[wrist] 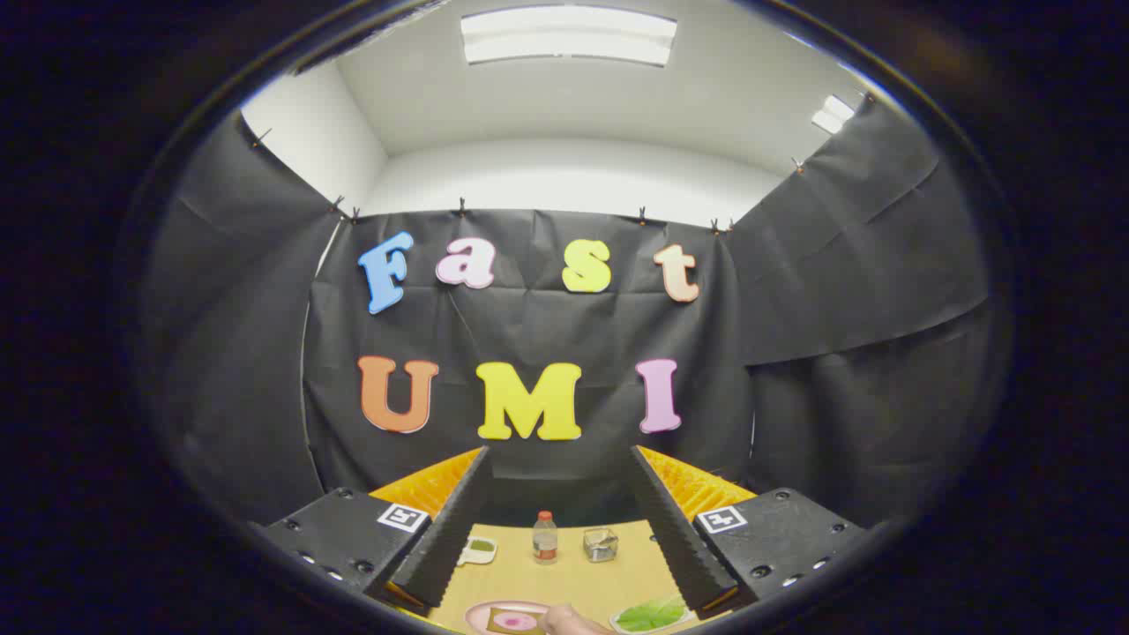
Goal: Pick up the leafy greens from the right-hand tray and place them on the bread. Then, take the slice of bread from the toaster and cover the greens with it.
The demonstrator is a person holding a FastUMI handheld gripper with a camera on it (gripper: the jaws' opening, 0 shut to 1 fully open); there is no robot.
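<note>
Gripper view, looking forward along the claw (564, 529). The claw stands wide open: its two fingers (445, 538) are spread well apart with nothing between their ridged inner faces, and they touch no object. Each finger is carried on a dark block bearing a small square marker. The claw is raised above the desk (564, 578), a light wooden surface seen in the gap between the fingers.

Between the fingers, toward the far side of the desk, a small bottle (545, 537) with a red cap stands upright. Just beside it, toward the right finger, is a small clear jar (601, 544); the two are near each other but apart. Close to the left finger lies a small white dish (477, 550) holding something green.

Nearer the camera, low in the view, a pink plate (481, 613) carries a slice of bread (512, 620) with a pink piece lying on top. Just beside the plate, part of a person's hand (569, 622) shows. Beyond the hand, close under the right finger, the leafy greens (651, 615) lie on a pale tray (617, 628), apart from the bread and untouched by the claw.

Behind the desk, black cloth forms the booth wall (838, 309). Above it are a white ceiling and a long ceiling light (569, 35).
</note>
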